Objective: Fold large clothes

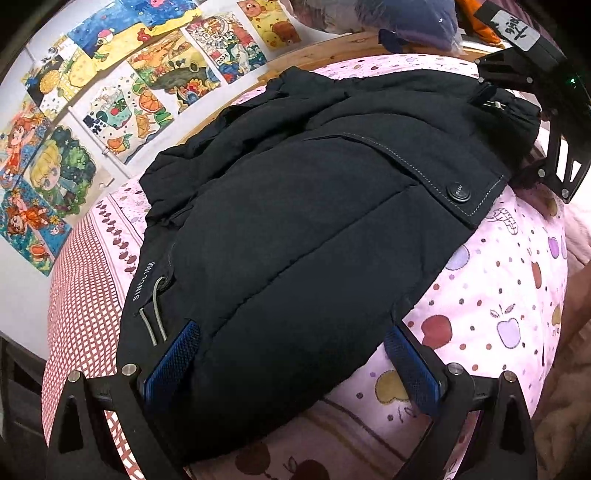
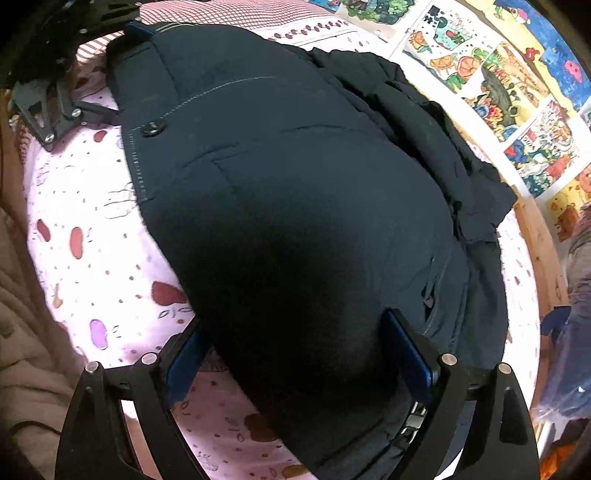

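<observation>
A dark navy padded jacket lies partly folded on a pink bed sheet with a fruit print. It has a snap-button pocket flap and a drawcord by the words SINCE 1968. My left gripper stands wide open, its blue pads either side of the jacket's near edge. My right gripper is also wide open, straddling a bulge of the jacket. The right gripper shows in the left wrist view at the jacket's far corner. The left gripper shows in the right wrist view.
Colourful drawings cover the white wall beside the bed. A wooden bed frame runs along the wall. A red checked cloth lies under the sheet's left edge. A brown blanket lies beside the bed. Bagged clothes sit at the far end.
</observation>
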Demonstrator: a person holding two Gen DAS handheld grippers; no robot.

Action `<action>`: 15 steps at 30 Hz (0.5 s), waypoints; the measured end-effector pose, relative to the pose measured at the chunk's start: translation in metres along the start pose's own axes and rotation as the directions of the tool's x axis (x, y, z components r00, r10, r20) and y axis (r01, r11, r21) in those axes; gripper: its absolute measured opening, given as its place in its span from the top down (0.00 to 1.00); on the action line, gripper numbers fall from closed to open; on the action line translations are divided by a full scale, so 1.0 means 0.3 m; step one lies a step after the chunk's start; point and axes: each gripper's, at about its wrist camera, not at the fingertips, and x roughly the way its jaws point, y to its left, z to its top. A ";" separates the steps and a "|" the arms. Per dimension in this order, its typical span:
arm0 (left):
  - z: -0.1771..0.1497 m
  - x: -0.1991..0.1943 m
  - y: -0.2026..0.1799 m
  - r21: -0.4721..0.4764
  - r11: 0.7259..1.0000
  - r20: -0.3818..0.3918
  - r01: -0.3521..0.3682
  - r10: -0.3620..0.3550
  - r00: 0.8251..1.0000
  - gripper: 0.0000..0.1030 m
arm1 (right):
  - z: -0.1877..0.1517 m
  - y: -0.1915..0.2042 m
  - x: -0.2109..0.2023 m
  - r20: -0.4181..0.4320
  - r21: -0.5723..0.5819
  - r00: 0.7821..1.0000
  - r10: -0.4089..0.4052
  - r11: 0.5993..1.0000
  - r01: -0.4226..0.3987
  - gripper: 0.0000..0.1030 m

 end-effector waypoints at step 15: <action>0.004 -0.032 -0.009 0.034 0.999 0.074 -0.038 0.035 0.997 0.02 | 0.022 -0.052 -0.076 0.128 0.013 0.985 -0.114 0.993 0.114 0.15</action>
